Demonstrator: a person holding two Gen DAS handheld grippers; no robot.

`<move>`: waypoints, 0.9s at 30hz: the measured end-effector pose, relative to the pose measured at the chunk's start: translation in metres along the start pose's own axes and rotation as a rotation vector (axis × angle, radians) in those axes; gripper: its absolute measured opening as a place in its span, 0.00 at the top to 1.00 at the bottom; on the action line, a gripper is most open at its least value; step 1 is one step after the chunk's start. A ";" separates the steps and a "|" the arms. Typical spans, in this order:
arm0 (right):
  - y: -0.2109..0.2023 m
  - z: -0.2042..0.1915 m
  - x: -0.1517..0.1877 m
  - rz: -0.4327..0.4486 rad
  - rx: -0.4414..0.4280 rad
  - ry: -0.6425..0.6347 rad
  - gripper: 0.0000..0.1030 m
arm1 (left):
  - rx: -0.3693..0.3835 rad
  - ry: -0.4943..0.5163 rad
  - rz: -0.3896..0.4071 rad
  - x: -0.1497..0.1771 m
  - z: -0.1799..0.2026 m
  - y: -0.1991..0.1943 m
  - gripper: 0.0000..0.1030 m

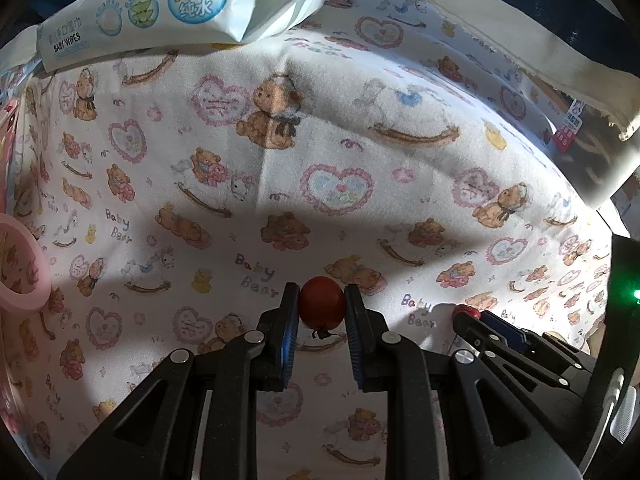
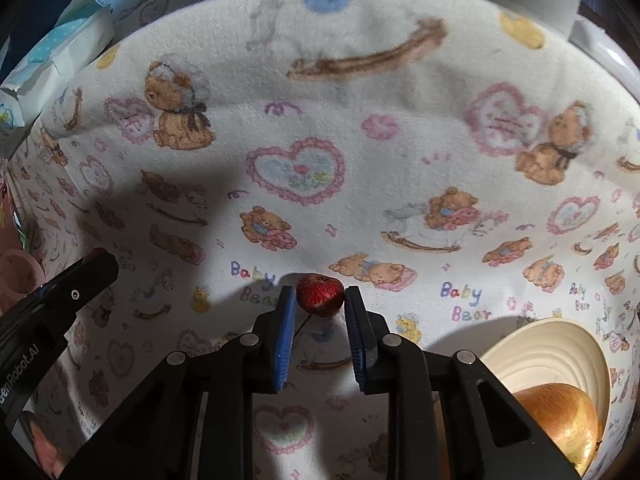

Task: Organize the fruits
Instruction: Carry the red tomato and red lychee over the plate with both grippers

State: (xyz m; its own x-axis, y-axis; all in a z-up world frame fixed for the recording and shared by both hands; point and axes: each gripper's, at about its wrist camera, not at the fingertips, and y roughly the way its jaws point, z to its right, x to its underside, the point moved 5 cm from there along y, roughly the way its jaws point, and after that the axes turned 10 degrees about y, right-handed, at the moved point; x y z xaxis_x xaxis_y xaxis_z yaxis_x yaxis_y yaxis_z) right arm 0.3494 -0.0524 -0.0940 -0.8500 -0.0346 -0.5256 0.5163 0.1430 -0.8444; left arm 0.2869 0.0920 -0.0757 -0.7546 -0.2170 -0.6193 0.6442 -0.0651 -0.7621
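The cloth [image 1: 360, 152] under everything is a soft woven fabric, matt, with a printed pattern. The wipes pack [image 1: 168, 12] is a glossy plastic film with wrinkles. The strawberry [image 2: 320, 295] has a shiny, dotted skin. The small red fruit [image 1: 322, 304] looks smooth. The ribbed plate [image 2: 560, 352] looks like smooth matt plastic.

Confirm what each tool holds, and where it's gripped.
Left tool: small red tomato, clamped across its sides. Right tool: strawberry, clamped across its sides.
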 end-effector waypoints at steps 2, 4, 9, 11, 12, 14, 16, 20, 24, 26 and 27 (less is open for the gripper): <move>-0.007 0.005 0.002 0.016 -0.004 -0.008 0.75 | 0.003 0.007 0.008 -0.001 0.002 -0.004 0.79; -0.020 0.006 0.006 0.032 -0.026 -0.015 0.75 | 0.002 0.019 0.017 -0.002 0.007 -0.011 0.79; -0.063 0.012 0.014 0.089 -0.085 -0.039 0.75 | 0.003 0.074 0.056 -0.006 0.022 -0.032 0.79; -0.085 0.015 0.021 0.123 -0.111 -0.048 0.75 | 0.010 0.094 0.073 -0.007 0.030 -0.042 0.79; -0.098 0.015 0.026 0.141 -0.123 -0.051 0.75 | 0.013 0.107 0.082 -0.008 0.034 -0.047 0.79; -0.121 0.018 0.030 0.180 -0.144 -0.059 0.75 | 0.022 0.136 0.104 -0.009 0.043 -0.059 0.79; -0.144 0.024 0.034 0.222 -0.155 -0.060 0.75 | 0.029 0.177 0.129 -0.009 0.057 -0.073 0.79; -0.190 0.054 0.046 0.301 -0.188 -0.031 0.75 | 0.055 0.256 0.161 -0.008 0.089 -0.091 0.79; -0.222 0.084 0.055 0.355 -0.205 0.016 0.75 | 0.091 0.331 0.154 -0.001 0.116 -0.096 0.79; -0.234 0.103 0.063 0.368 -0.216 0.038 0.75 | 0.101 0.361 0.147 0.004 0.128 -0.098 0.79; -0.236 0.108 0.064 0.369 -0.219 0.047 0.75 | 0.110 0.377 0.140 0.007 0.134 -0.098 0.79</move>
State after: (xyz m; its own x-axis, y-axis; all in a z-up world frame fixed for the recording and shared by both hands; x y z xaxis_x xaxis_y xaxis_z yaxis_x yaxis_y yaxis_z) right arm 0.1838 -0.1952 0.0604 -0.6188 0.1027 -0.7788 0.7568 0.3438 -0.5559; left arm 0.2356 -0.0337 0.0200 -0.6385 0.1395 -0.7569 0.7379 -0.1688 -0.6535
